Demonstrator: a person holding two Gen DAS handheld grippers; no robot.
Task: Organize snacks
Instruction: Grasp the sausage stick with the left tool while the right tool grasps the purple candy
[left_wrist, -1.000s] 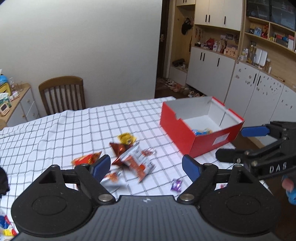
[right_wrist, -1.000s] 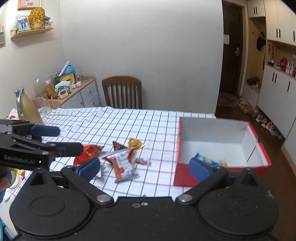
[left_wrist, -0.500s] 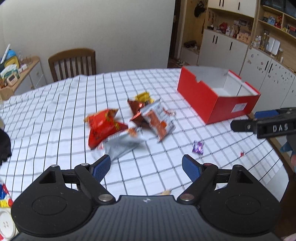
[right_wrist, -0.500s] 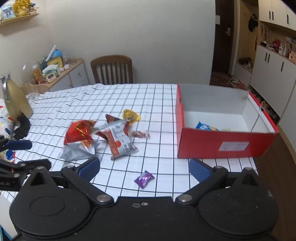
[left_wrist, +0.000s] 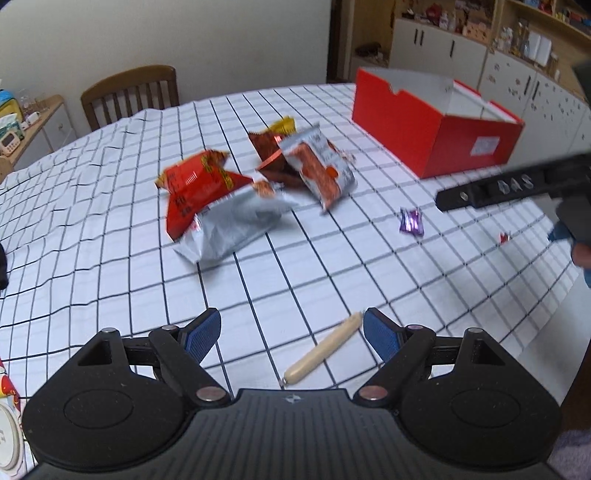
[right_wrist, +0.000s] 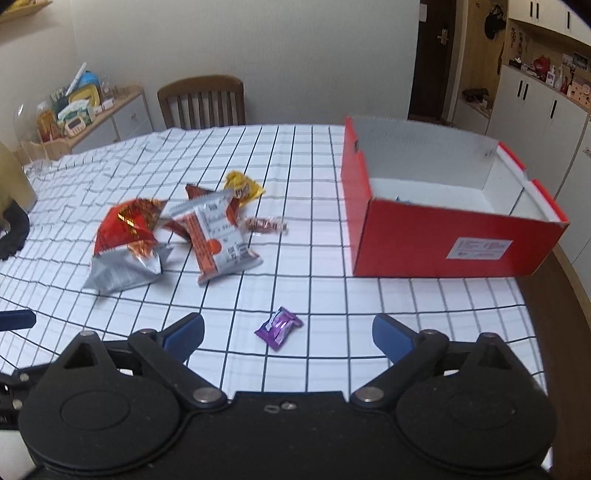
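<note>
The table (right_wrist: 295, 155) under its white cloth with a black grid fills the room's middle, with one brown wooden slat-back chair (right_wrist: 202, 101) at its 12 o'clock edge and white cupboards (right_wrist: 532, 110) along the wall toward 2 o'clock. One open red cardboard box with a white inside (right_wrist: 439, 240) stands at 3 o'clock on the cloth; only a sliver of blue shows over its near wall, too little to tell what it is.

The snacks lie loose at 10 o'clock, well apart from the box: one red foil bag (right_wrist: 127, 225) overlapping one silver foil bag (right_wrist: 122, 271), one white-and-orange packet (right_wrist: 218, 236) over a dark red-brown packet (left_wrist: 271, 153), one small yellow packet (right_wrist: 243, 186), one small twisted sweet (right_wrist: 264, 224). Nearer lie one purple wrapped sweet (right_wrist: 279, 326) and one pale sausage stick (left_wrist: 323, 349).

The left hand-held gripper (left_wrist: 291, 332) hangs released, the stick lying between its blue pads untouched. The right hand-held gripper (right_wrist: 288, 332) is closing, its pads still clear of the purple sweet lying between them.
</note>
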